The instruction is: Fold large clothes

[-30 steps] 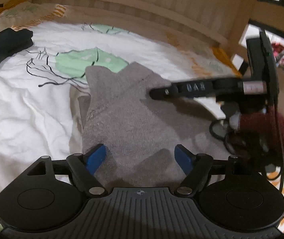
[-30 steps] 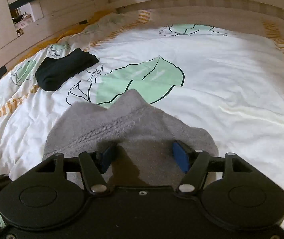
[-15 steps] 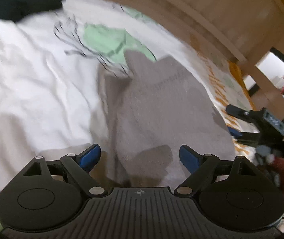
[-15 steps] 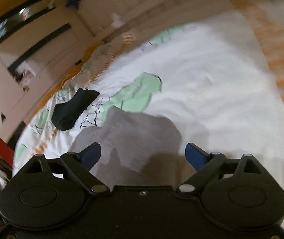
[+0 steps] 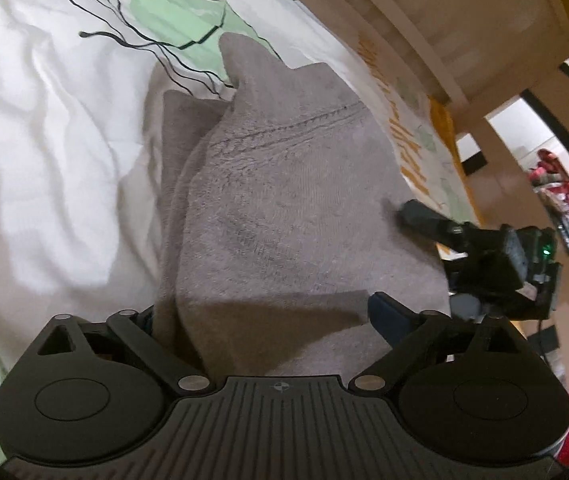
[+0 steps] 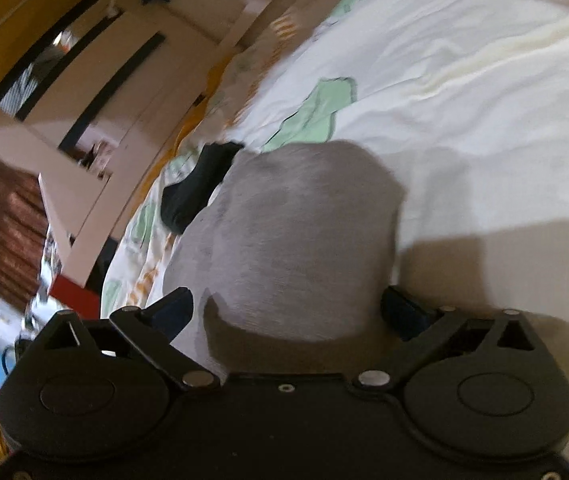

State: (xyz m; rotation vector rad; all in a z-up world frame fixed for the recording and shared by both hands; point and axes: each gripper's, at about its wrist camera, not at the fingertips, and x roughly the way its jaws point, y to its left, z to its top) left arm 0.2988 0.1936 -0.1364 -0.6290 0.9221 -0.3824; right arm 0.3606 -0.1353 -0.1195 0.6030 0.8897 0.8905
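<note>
Grey knitted garment [image 5: 284, 208], soft, light, limp, on the bed [image 5: 52, 128]; best taken at its near hem corners; left tool [image 5: 260, 320] and right tool [image 6: 288, 312] both spread wide, gripping nothing.

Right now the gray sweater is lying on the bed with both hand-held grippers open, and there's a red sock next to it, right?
Almost. The small garment beside the gray sweater is black, not red, as the right wrist view shows. The rest holds: the sweater lies on the bed, and the left hand-held gripper and right hand-held gripper are both open.
</note>
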